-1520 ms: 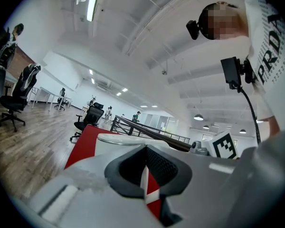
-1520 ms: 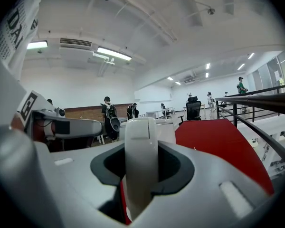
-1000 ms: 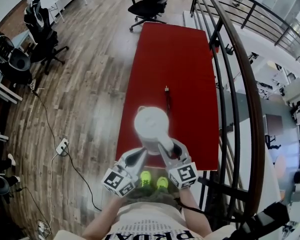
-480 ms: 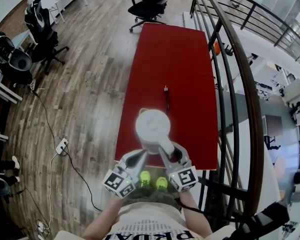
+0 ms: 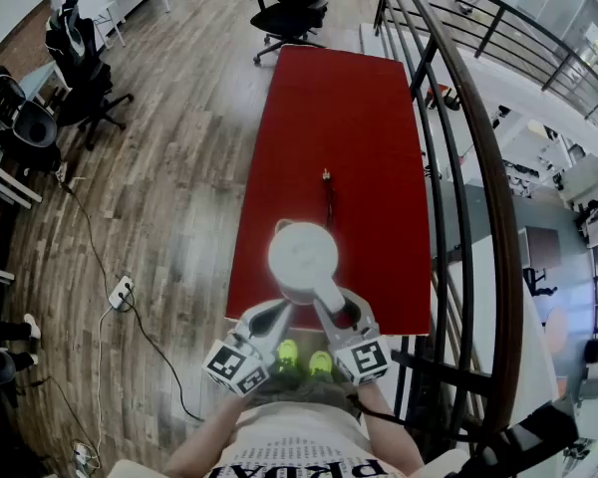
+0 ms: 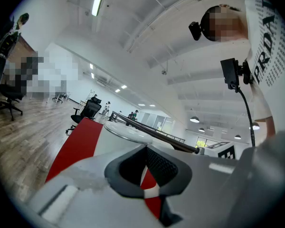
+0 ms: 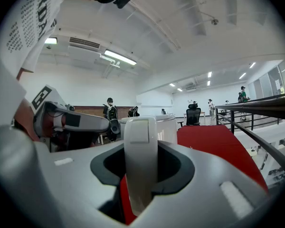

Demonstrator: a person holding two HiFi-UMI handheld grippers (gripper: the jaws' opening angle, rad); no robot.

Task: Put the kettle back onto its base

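While the right gripper (image 5: 333, 307) clamps the smooth white handle (image 7: 140, 160) of the round kettle (image 5: 303, 255), its flat lid shut, over the near end of the red table (image 5: 349, 118), the left gripper (image 5: 277, 315) sits closed and empty beside it.

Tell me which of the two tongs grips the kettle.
The right tongs: the white electric kettle's handle sits clamped between its jaws; the left tongs hold nothing.

The left gripper (image 6: 145, 150) was held level, jaws together; the right gripper (image 5: 331, 305) was clamped on the kettle handle (image 7: 141, 127).
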